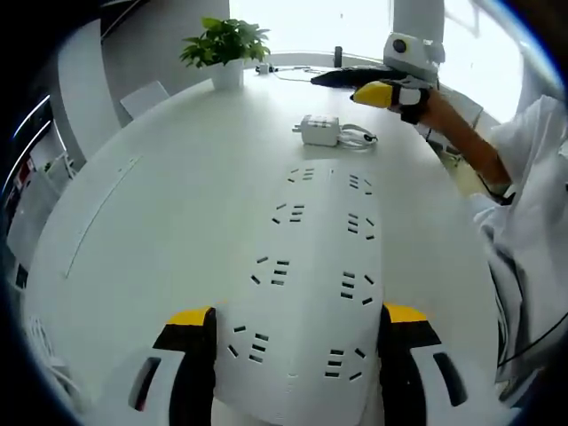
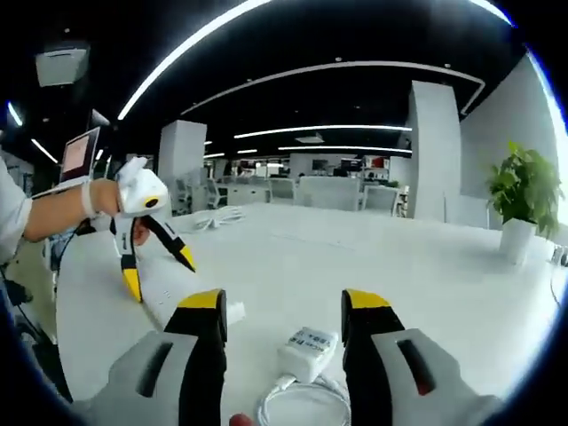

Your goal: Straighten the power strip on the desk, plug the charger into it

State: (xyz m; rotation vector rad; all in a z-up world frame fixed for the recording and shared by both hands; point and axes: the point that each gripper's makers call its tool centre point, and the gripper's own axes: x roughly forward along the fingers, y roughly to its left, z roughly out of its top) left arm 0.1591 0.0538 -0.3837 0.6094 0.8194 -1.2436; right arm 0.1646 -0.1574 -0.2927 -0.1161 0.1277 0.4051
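A long white power strip [image 1: 311, 266] with several sockets lies on the white desk [image 1: 160, 195] and runs forward between my left gripper's [image 1: 297, 319] yellow-tipped jaws, which press on its two long sides. The right gripper view shows the left gripper [image 2: 160, 273], held by a hand, straddling the end of the strip [image 2: 209, 306]. A white charger [image 1: 319, 130] with a coiled white cable [image 1: 358, 138] rests just beyond the strip's far end. My right gripper [image 2: 282, 306] is open, just above and behind the charger [image 2: 306, 351] and its cable [image 2: 302, 404]. It hovers as the right gripper [image 1: 382, 93] behind the charger.
A potted plant [image 1: 226, 44] stands at the desk's far edge, also seen as the plant [image 2: 524, 191]. Dark items [image 1: 355, 75] lie near it. A person's white sleeve [image 1: 532, 177] is on the right. A laptop [image 2: 78, 151] stands at the left.
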